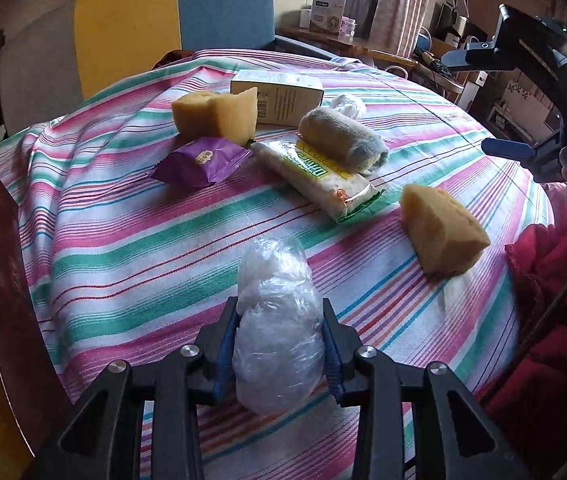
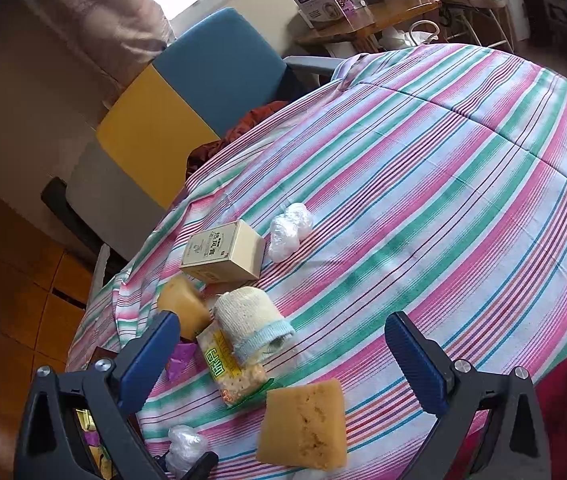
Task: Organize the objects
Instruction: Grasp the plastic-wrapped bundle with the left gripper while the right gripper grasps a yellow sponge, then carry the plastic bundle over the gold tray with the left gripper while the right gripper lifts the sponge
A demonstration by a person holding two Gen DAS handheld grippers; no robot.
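So our left tool [image 1: 279,344] has its blue pads pinched on both sides of the crinkly plastic-wrapped bundle [image 1: 275,320]. It's squeezed right around the middle, which we reckon is the sensible spot for something this soft and slippery. The bundle sits low over the striped tabletop [image 1: 131,248]; we can't tell if its bottom touches the cloth.

Further out there's a loose sponge wedge [image 1: 441,232] lying off to the right by itself. Beyond that is the real pile: cracker packet [image 1: 323,178] with a rolled cloth [image 1: 341,138] on it, purple snack pack [image 1: 203,160], another sponge [image 1: 215,114] and a small box [image 1: 279,94] behind.

Our left tool angles steeply down. Our right tool [image 2: 283,360] is spread wide with nothing between its fingers, parked above the near edge over the sponge wedge.
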